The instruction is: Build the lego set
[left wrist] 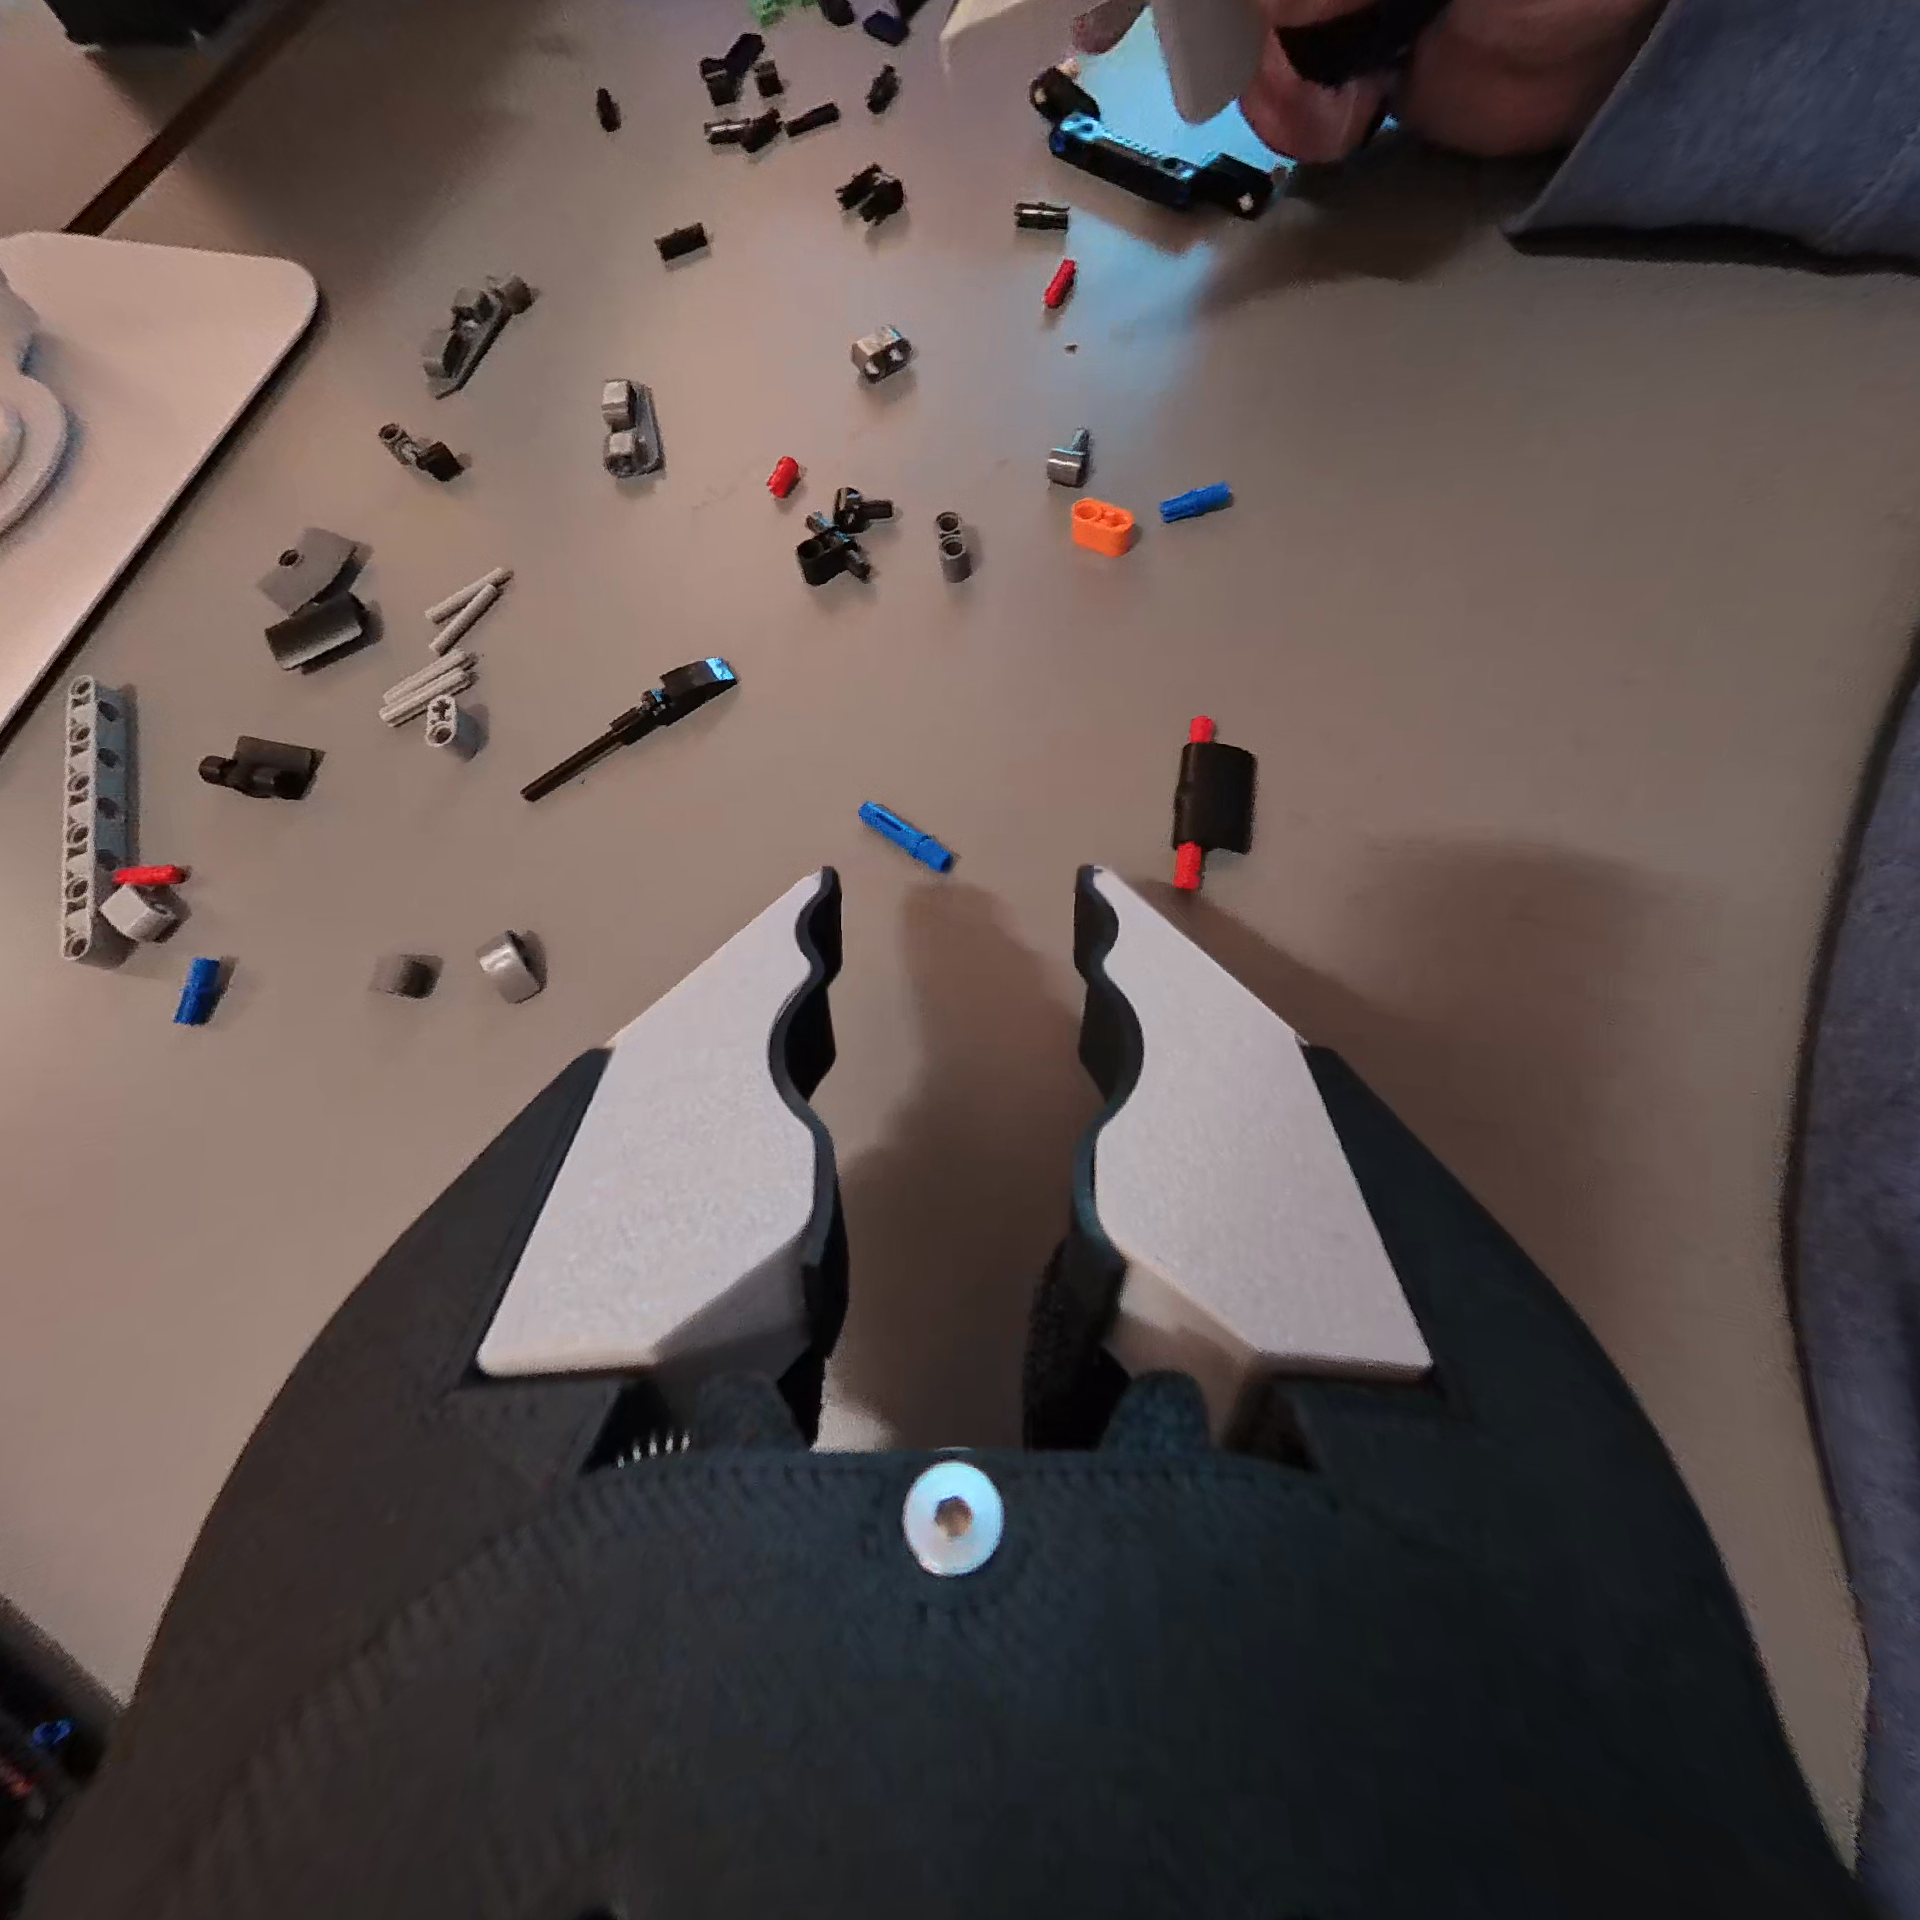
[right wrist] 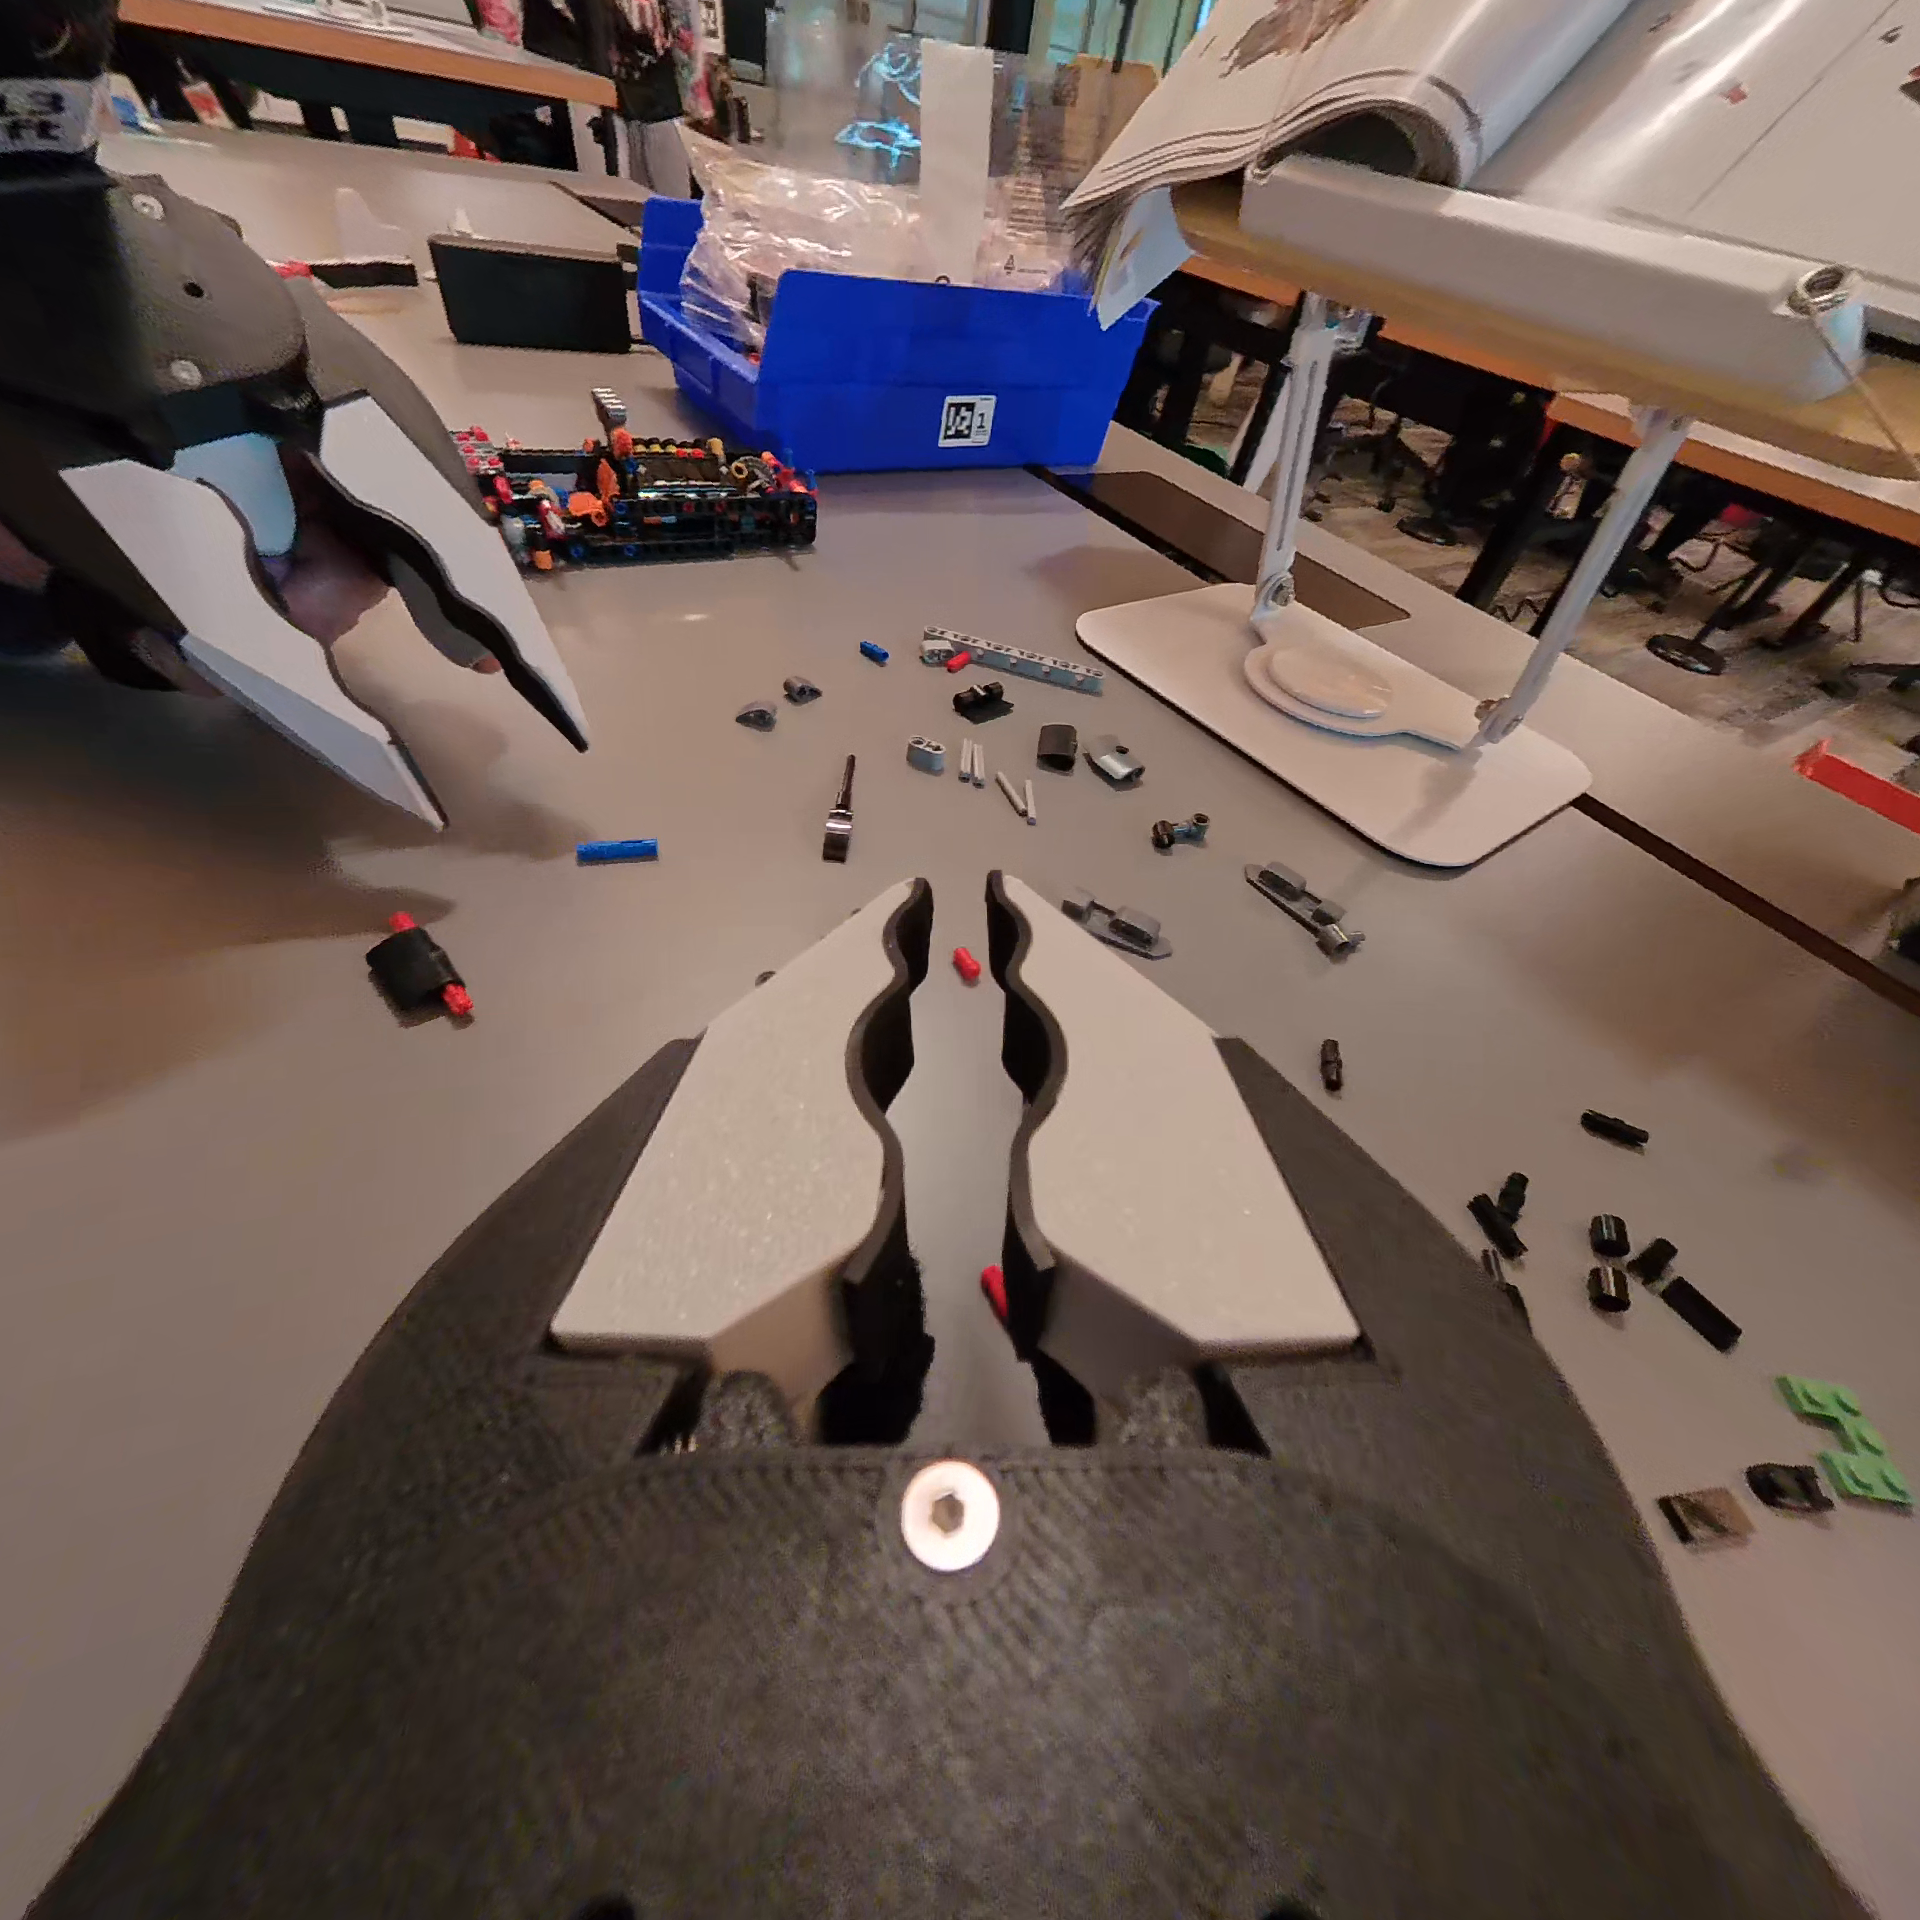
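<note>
My left gripper (left wrist: 958, 883) is open and empty, low over the grey table (left wrist: 1455, 623). A blue pin (left wrist: 906, 836) lies just ahead of its left fingertip. A black piece on a red axle (left wrist: 1210, 800) lies just ahead to the right. The right wrist view shows this gripper (right wrist: 509, 790) at the left, above the same blue pin (right wrist: 616, 850) and black piece (right wrist: 419, 971). My right gripper (right wrist: 958, 885) has only a narrow gap and grips nothing. Two red pins (right wrist: 966, 963) show on the table through the gap. A large part-built model (right wrist: 655, 499) stands at the back.
Loose black, grey, red and blue pieces are scattered over the table, with a long grey beam (right wrist: 1018, 660) and an orange piece (left wrist: 1101, 525). A small black-and-blue assembly (left wrist: 1153, 156) lies under the right gripper. A blue bin (right wrist: 894, 353) and a booklet stand's base (right wrist: 1340, 717) are behind. The left gripper's tips are roughly 15 cm from the right gripper's. To reach the large part-built model (right wrist: 655, 499) in a straight line is about 20 cm for my left fingers, about 35 cm for my right.
</note>
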Action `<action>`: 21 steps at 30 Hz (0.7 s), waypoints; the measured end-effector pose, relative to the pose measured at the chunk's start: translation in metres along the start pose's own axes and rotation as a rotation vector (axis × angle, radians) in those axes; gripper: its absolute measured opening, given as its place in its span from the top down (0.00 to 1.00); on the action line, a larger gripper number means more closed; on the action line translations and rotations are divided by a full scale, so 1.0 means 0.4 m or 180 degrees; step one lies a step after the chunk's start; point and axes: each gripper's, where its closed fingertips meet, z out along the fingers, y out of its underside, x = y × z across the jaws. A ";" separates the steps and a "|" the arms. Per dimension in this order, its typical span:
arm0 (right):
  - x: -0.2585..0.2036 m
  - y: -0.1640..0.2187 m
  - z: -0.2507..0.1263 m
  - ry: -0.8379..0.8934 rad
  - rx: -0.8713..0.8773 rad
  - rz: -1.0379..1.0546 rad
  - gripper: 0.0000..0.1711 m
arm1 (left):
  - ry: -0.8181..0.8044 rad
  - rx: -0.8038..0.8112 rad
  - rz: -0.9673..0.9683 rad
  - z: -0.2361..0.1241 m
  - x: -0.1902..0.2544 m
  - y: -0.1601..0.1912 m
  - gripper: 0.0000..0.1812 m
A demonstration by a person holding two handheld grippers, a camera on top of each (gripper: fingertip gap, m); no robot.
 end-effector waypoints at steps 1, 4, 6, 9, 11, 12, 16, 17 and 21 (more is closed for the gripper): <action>0.007 -0.001 -0.001 0.0044 0.0007 0.0009 0.95 | -0.0022 -0.0007 -0.0031 0.000 -0.007 0.002 0.76; 0.019 0.000 -0.003 0.0119 0.0011 0.0041 0.95 | -0.0190 -0.0039 -0.0081 -0.010 -0.044 0.008 0.76; 0.020 0.001 -0.003 0.0135 0.0003 0.0032 0.95 | -0.0269 0.0013 -0.0123 -0.026 -0.064 0.005 0.76; 0.020 0.002 -0.002 0.0142 -0.0007 0.0017 0.95 | -0.0383 0.0064 -0.0206 -0.043 -0.090 0.005 0.77; 0.018 0.003 -0.001 0.0137 -0.0021 0.0009 0.95 | -0.0380 0.0095 -0.0254 -0.047 -0.095 0.005 0.77; 0.018 0.004 -0.001 0.0135 -0.0027 0.0001 0.95 | -0.0383 0.0103 -0.0280 -0.048 -0.097 0.006 0.77; 0.017 0.004 -0.001 0.0135 -0.0030 -0.0006 0.95 | -0.0380 0.0087 -0.0271 -0.043 -0.095 0.008 0.78; 0.017 0.004 -0.002 0.0134 -0.0031 -0.0004 0.95 | -0.0366 0.0089 -0.0272 -0.042 -0.092 0.008 0.78; 0.017 0.004 -0.003 0.0138 -0.0033 -0.0002 0.95 | -0.0312 0.0058 -0.0289 -0.031 -0.083 0.015 0.78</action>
